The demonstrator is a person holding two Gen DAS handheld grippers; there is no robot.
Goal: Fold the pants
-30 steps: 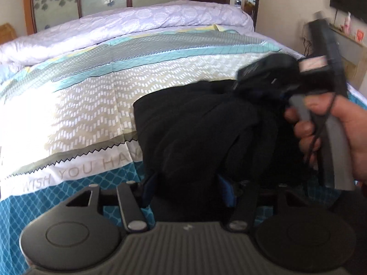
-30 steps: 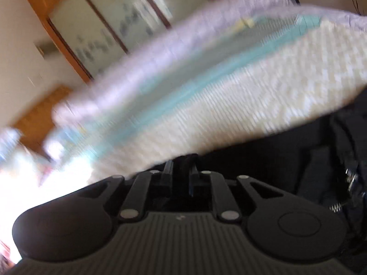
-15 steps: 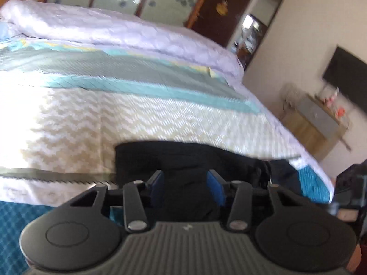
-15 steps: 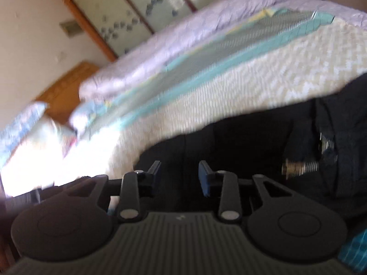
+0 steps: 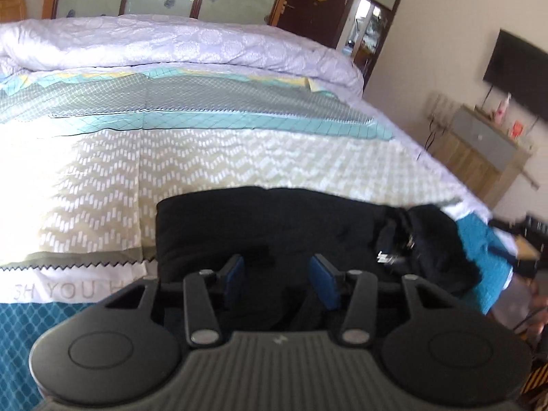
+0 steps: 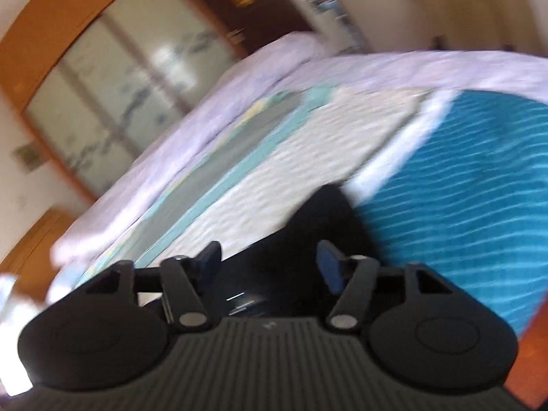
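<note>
Black pants (image 5: 274, 226) lie folded in a rough rectangle on the bed, with a metal fastening (image 5: 387, 257) at their bunched right end. My left gripper (image 5: 279, 279) hovers over their near edge. Its jaws are opening, the blue pads (image 5: 236, 275) stand apart, and dark cloth lies low between them without being pressed. In the blurred right wrist view my right gripper (image 6: 269, 263) is opening wide over the pants' end (image 6: 322, 219), gripping nothing. A hand on the right gripper's handle (image 5: 517, 303) shows at the left wrist view's right edge.
The bed cover (image 5: 239, 157) has chevron, teal and grey bands. A rolled white quilt (image 5: 171, 44) lies along the far side. The bed's right edge drops toward a wooden cabinet (image 5: 479, 157) under a wall TV (image 5: 513, 72). A dark door (image 5: 315, 3) stands behind.
The right gripper let go of the pants, opened wide and swung off to the right. The left gripper rose a little, and its pads have parted from the fold they pinched.
</note>
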